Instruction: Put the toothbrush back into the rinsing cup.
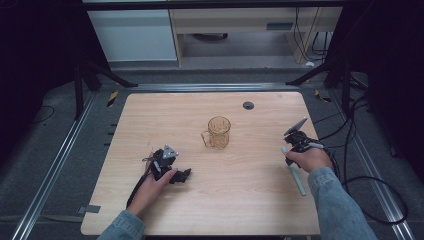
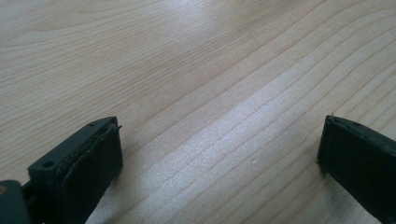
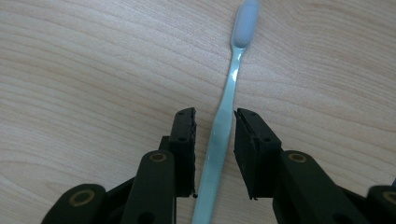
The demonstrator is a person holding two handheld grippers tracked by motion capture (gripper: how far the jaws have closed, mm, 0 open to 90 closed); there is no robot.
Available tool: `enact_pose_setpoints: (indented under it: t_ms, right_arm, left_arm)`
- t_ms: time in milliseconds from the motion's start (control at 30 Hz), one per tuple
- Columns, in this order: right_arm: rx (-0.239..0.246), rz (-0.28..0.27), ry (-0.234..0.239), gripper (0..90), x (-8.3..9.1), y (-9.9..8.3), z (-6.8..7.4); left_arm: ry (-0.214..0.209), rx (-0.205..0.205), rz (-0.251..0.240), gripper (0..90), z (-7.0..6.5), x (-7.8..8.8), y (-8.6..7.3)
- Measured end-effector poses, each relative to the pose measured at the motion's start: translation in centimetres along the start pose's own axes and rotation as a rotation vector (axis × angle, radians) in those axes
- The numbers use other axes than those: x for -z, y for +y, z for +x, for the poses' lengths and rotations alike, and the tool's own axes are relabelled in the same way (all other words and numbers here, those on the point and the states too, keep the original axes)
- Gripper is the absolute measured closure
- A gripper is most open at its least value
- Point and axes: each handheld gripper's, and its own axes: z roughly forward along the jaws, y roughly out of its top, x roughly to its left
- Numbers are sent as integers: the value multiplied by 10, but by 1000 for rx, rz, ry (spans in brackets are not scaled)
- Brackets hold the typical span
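Right gripper (image 3: 214,140): black ribbed jaws stood narrowly apart astride a slim translucent toothbrush (image 3: 227,109), pads not touching. Left gripper (image 2: 219,154) gaped over woodgrain table (image 2: 196,70). Beyond, an amber glass mug (image 1: 217,132) stood empty.

The high view is evenly and softly lit from above: the pale wooden tabletop (image 1: 240,200) is bright, while both sides of the frame fall into near black. Shadows there are faint and short, and detail is slightly soft. In the left gripper view a broad whitish sheen crosses the wood grain diagonally, and the near black pads (image 2: 88,172) are blurred at the bottom edge. The right gripper view is sharp on the grain, with glare along the toothbrush (image 3: 223,126) handle; its bristle head is out of focus.
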Motion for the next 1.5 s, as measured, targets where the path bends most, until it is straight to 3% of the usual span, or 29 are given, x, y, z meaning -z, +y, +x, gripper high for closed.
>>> enact_pose_setpoints:
  t_ms: [267, 667, 1067, 1500]
  right_arm:
    - [-31, 37, -1, 697, -9, 4, -2]
    - [-28, 44, 1, 676, -11, 4, -2]
    - [-57, 64, 22, 647, -19, 0, -9]
    - [-70, 71, 37, 667, -24, -2, -12]
  left_arm:
    - [-1, -1, 0, 0, 0, 0, 0]
    - [-1, -2, 0, 0, 0, 0, 0]
    - [-1, -1, -1, 0, 0, 0, 0]
    - [0, -1, 0, 0, -1, 0, 0]
